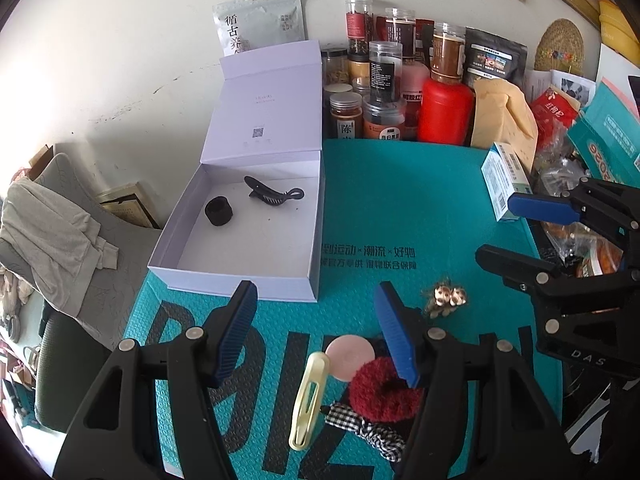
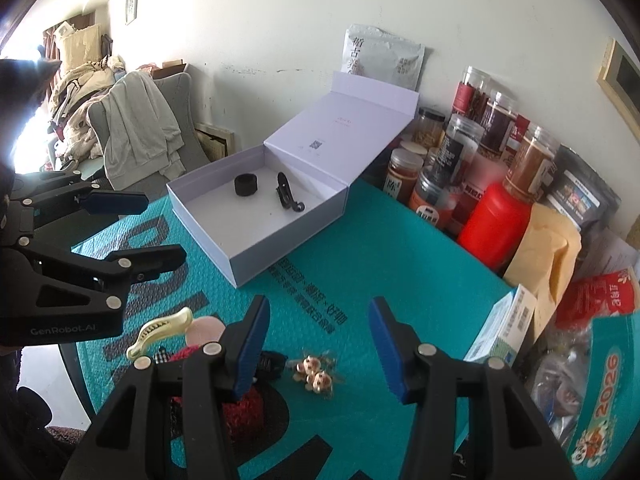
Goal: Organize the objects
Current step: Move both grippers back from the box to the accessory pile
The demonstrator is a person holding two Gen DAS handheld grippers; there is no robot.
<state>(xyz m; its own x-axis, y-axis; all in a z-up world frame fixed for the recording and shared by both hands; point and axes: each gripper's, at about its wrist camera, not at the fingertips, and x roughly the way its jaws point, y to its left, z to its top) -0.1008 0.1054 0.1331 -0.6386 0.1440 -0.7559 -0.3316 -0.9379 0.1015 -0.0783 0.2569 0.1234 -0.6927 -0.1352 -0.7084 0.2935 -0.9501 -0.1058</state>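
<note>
Teal mat [image 1: 400, 200]: it is covering the tabletop and carrying everything in play, with a loose cluster of hair accessories lying toward its near edge.
White box [image 1: 224, 276]: it is sitting open at the mat's far left corner, lid standing back against the wall; a black hair clip [image 1: 274, 194] and a black hair tie [image 1: 219, 211] are already lying inside, apart from each other.
Waiting pile: a cream hair clip [image 1: 308, 400], a red scrunchie [image 1: 384, 394], a checked fabric tie [image 1: 372, 428] and a pink round pad [image 1: 350, 356] are crowding together, touching or overlapping; a small brown bear ornament [image 2: 316, 374] is lying just apart to their right.
Left gripper [image 1: 316, 332]: it is hanging over the pile with jaws standing roughly half open and nothing between them.
Right gripper [image 2: 318, 350]: it is hovering above the bear ornament, jaws parted and gripping nothing.
Task status: judging by the box, sorting is under way, with most pieces not yet moved.
Risk, pile: closing on the scrunchie is likely to drag the checked tie or the cream clip along, because they are lying against it.
Risk, ornament: it looks small and light, so a pad landing off-centre could be flicking it toward the jars [image 1: 384, 92] along the far edge.
Risk, grippers: both are working close together near the same edge and could be colliding.
</note>
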